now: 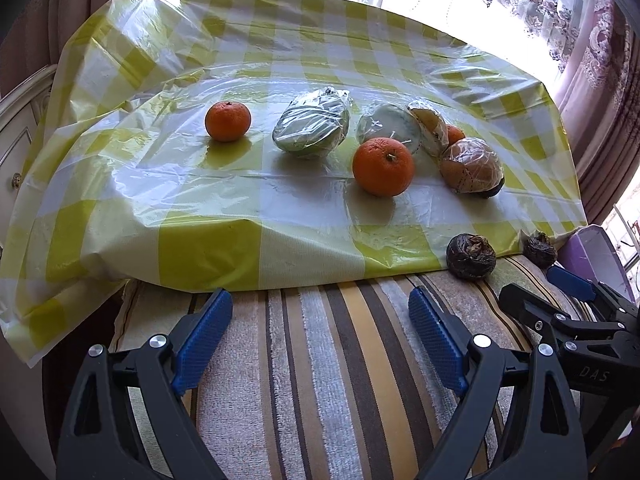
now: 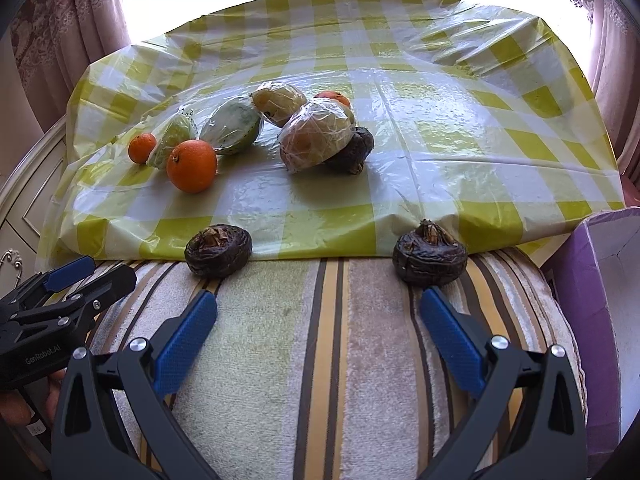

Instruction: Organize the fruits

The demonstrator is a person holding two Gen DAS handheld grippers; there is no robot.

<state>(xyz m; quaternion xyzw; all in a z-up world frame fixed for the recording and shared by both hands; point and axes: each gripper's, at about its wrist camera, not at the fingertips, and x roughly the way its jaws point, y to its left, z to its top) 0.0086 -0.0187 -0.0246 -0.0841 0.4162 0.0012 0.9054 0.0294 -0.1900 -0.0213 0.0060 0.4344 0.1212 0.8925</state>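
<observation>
Fruits lie scattered on the checked cloth (image 1: 280,216), oranges (image 1: 383,167) mixed with wrapped halves (image 1: 312,127), awaiting sorting; left claw (image 1: 320,328) and right claw (image 2: 318,330) hover near, wide open, empty.

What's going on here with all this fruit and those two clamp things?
A person holds two grippers over a striped towel, sorting fruit. Both the left gripper and the right gripper are open and empty. Two oranges, several plastic-wrapped fruits and a third orange behind them lie on the checked cloth. Two dark wrinkled fruits sit at the towel's far edge. Nothing has been picked up.
</observation>
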